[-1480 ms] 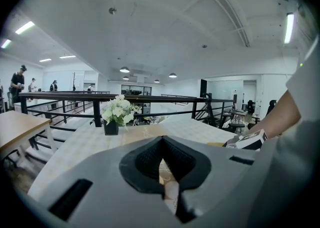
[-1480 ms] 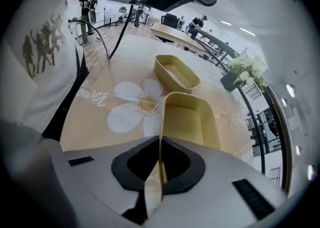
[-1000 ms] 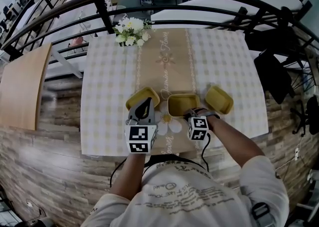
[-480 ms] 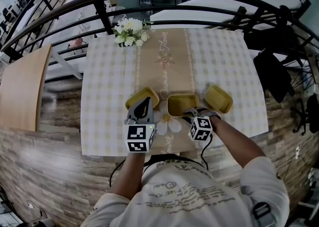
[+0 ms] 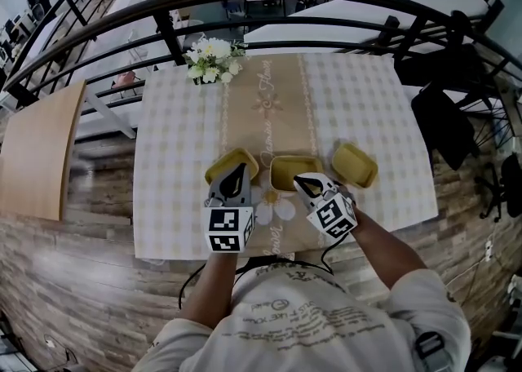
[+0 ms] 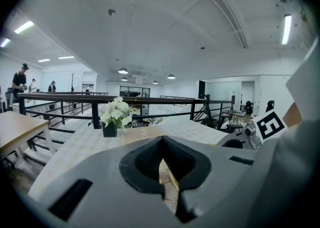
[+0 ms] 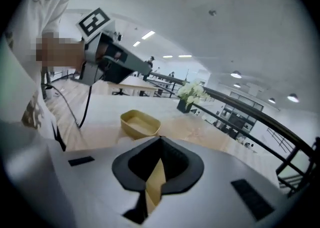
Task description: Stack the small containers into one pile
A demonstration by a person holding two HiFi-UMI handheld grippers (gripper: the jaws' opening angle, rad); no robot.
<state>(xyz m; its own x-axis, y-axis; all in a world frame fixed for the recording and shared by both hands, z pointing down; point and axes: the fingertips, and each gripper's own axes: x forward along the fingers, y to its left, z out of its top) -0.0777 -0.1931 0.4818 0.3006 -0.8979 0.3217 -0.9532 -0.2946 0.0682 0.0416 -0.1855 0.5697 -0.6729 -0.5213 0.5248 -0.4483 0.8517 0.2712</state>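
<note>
Your right tool [image 5: 300,179] has its jaws closed on a thin yellow strip, which is the same colour as the containers and reads as the wall of the middle container [image 5: 287,168]. In the head view the tips sit at that container's near right rim, and the tool body slants back toward your right hand. In the right gripper view the left container [image 7: 139,123] lies open side up beyond the tips, a little to their left.

Your left tool [image 5: 239,168] has its jaws together with nothing held. Only patterned cloth shows through the slit below the tips. In the head view the tips point at the near rim of the left container. I cannot tell whether they touch it.

The three yellow containers lie in a row across the near part of the tabletop [image 5: 175,142]. The left and middle ones are close together. The right container [image 5: 356,164] is set a little apart, well clear of both tools. A tan runner [image 5: 265,109] goes up the middle of the checked cloth. A bunch of white flowers [image 5: 210,59] stands at the far left corner.
</note>
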